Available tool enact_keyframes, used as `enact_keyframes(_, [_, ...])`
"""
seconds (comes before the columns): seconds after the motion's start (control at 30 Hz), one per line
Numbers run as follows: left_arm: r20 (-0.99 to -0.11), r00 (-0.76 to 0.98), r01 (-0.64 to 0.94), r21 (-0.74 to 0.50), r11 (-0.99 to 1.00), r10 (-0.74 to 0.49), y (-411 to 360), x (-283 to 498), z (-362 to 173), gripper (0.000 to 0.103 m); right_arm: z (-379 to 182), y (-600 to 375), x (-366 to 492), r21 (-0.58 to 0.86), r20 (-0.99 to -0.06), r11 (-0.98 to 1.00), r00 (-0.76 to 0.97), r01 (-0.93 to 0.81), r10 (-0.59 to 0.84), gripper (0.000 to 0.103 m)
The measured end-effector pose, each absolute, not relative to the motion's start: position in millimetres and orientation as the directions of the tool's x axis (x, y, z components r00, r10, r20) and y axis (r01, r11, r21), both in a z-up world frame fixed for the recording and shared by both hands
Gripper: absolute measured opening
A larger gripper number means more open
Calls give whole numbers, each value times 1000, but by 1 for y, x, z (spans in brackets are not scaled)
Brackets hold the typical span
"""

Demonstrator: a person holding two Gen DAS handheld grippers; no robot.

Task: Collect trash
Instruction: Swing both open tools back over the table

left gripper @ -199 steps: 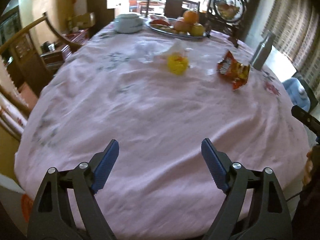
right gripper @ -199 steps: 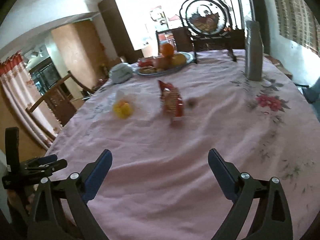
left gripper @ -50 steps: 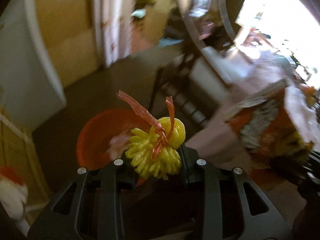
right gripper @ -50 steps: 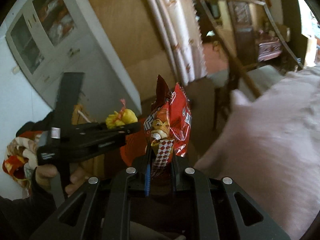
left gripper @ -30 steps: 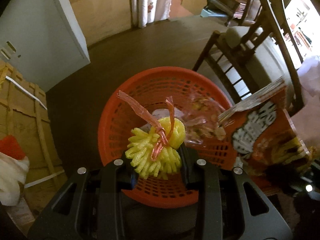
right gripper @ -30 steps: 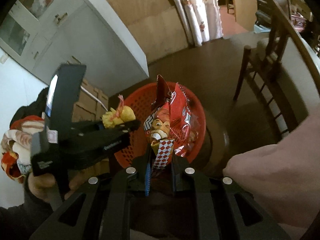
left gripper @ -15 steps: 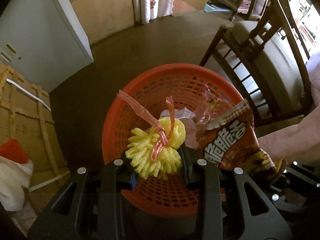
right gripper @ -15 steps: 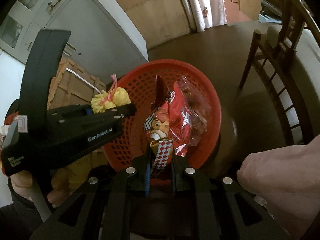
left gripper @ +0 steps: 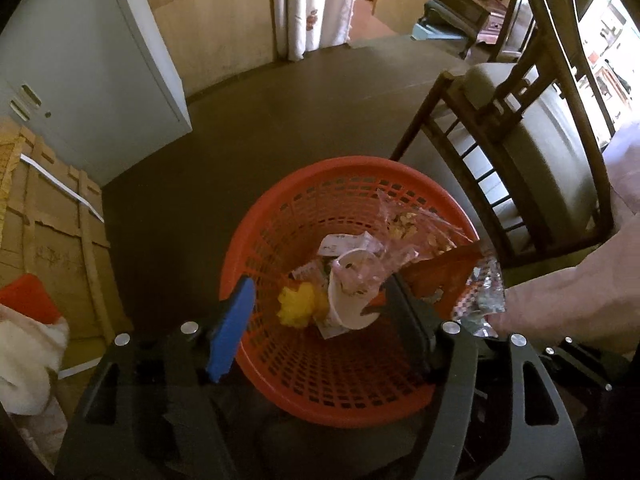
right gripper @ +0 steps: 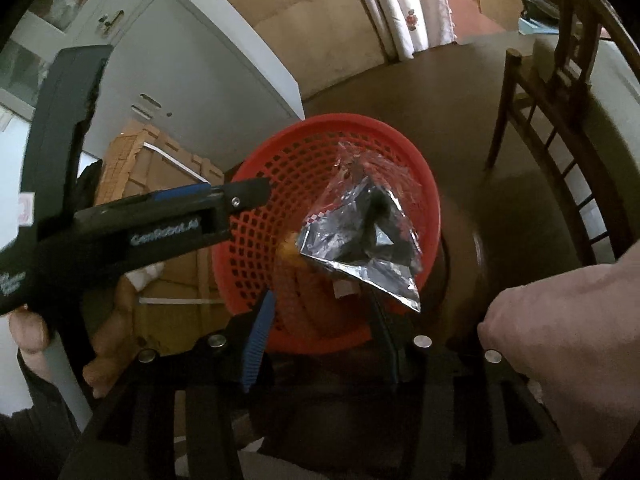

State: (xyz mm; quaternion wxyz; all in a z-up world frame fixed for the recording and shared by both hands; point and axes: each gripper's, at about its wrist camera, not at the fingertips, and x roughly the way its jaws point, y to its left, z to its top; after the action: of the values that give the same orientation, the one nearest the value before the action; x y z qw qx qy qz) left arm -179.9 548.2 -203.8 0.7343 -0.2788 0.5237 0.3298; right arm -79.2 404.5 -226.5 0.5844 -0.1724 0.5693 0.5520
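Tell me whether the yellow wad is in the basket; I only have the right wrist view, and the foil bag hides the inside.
Observer: Yes. The yellow wad lies on the floor of the basket, against a white paper cup.
Operator: Left gripper clear?
Observer: The left gripper has just been opening; nothing is between its pads.
Operator: And the foil bag?
Observer: In the left wrist view, the foil bag overlaps the basket's right rim, not down among the trash.

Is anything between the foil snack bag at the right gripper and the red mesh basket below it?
Nothing visible. The silver-lined snack bag hangs over the red mesh basket, whose mouth is unobstructed; the right gripper jaws have just opened, no longer pinching it.
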Motion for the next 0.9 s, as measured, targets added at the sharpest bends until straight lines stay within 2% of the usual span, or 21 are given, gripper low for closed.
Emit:
enact_keyframes(0.37, [-927,288,-765,-73,640,238,531,-181,-161,70,-175,368,-84,440,-808,272,-246,-856,535,48])
enact_keyframes(0.5, [-910,326,-750,-84,656,256,516,-180,-137,70,-134,333,-76,437,-766,268,-199,-858,611,48])
enact_keyframes(0.57, [-900,351,-732,-92,675,258,506,-176,-124,70,-113,312,-70,437,-738,272,-168,-857,653,51])
enact_keyframes(0.73, [-858,444,-629,-92,772,260,456,-151,-82,72,-53,235,-49,394,-660,337,-8,-855,751,61])
enact_keyframes(0.9, [-806,553,-454,-81,887,210,383,-111,-41,75,-11,142,-25,349,-592,470,197,-811,781,66])
